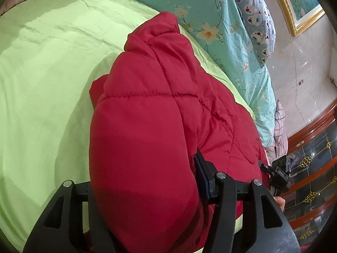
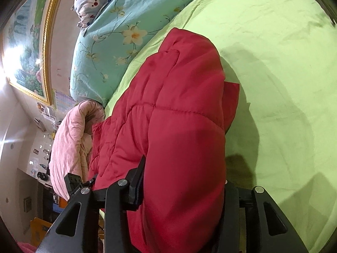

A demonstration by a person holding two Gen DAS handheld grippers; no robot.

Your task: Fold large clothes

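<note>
Both grippers, left (image 1: 145, 191) and right (image 2: 183, 191), stand half-wide around thick folds of the red jacket (image 1: 147, 116) on the green sheet (image 1: 48, 67); whether the pads press, you cannot tell. It looks puffy, light, slippery: grab along quilted seams.

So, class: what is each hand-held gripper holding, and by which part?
Both hold the red padded jacket: the left hand-held gripper and right hand-held gripper each straddle a thick folded edge.

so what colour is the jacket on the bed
Red, quilted jacket; clearest in the left wrist view.
</note>
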